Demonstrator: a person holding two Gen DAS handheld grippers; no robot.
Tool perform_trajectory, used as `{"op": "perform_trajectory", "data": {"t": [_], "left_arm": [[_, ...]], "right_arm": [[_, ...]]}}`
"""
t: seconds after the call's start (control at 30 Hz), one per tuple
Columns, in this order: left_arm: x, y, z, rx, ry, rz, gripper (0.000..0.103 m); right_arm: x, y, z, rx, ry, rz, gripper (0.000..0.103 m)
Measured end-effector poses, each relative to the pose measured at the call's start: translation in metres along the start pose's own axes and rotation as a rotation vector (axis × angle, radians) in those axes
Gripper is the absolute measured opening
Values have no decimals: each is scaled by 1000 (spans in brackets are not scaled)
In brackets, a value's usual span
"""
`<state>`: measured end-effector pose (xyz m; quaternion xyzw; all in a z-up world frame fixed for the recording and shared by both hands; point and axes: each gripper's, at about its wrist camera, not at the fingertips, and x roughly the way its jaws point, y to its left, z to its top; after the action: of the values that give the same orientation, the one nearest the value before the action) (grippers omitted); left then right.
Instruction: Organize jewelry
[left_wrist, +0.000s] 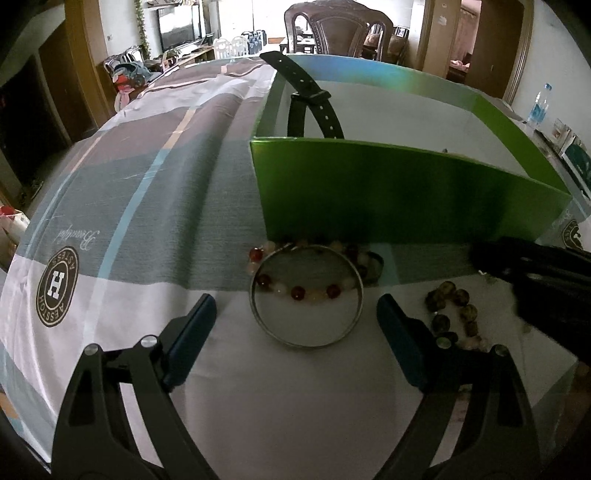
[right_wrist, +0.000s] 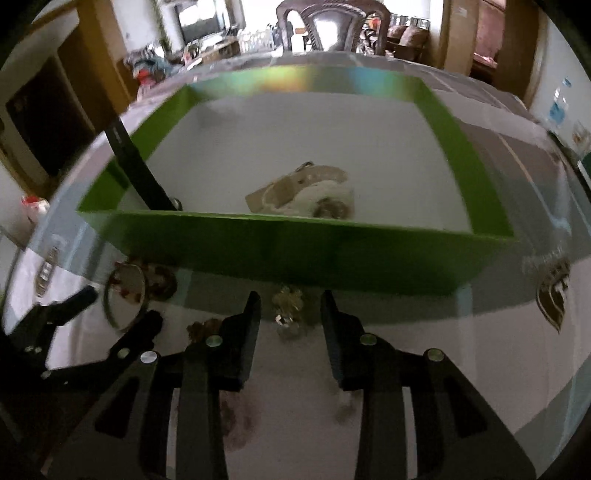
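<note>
A silver bangle (left_wrist: 306, 345) lies on the tablecloth over a red and white bead bracelet (left_wrist: 299, 292), just in front of the green box (left_wrist: 406, 192). My left gripper (left_wrist: 294, 308) stands open, one finger on each side of the bangle, touching nothing. A dark olive bead bracelet (left_wrist: 454, 310) lies to its right. My right gripper (right_wrist: 291, 306) is partly open over a small sparkly piece (right_wrist: 286, 297) on the cloth, pads apart from it. Inside the box (right_wrist: 295, 251) lie a beige watch (right_wrist: 314, 195) and a black strap (right_wrist: 136, 166) leaning over the wall.
The table wears a grey, blue and white checked cloth (left_wrist: 147, 192) with round logos. A dark wooden chair (left_wrist: 336, 33) stands at the far edge. A water bottle (left_wrist: 539, 107) and small packets are at the far right. Pale pink beads (left_wrist: 476, 343) lie by the left gripper's right finger.
</note>
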<state>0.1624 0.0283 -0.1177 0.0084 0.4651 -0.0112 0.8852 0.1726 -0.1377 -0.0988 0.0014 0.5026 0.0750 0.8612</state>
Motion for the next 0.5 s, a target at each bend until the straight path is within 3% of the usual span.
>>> {"op": "perform_trajectory", "data": {"t": [0.03,0.17,0.23,0.5], "left_arm": [[0,0,0,2,-2,-1,88],[-4,3,-2,1,-18,-2,75],[-6,3,-3,-1,-27,-4,60],[-28,12,-18,-27,-69,-49,60]], "right_arm": [[3,0,1,-4,-4,-10,20],[-4,-4,-5,5,-4,38,21],[-12,-10,-10,13,-27,42,21],[-53,-50,-43,120,-97,106,21]]}}
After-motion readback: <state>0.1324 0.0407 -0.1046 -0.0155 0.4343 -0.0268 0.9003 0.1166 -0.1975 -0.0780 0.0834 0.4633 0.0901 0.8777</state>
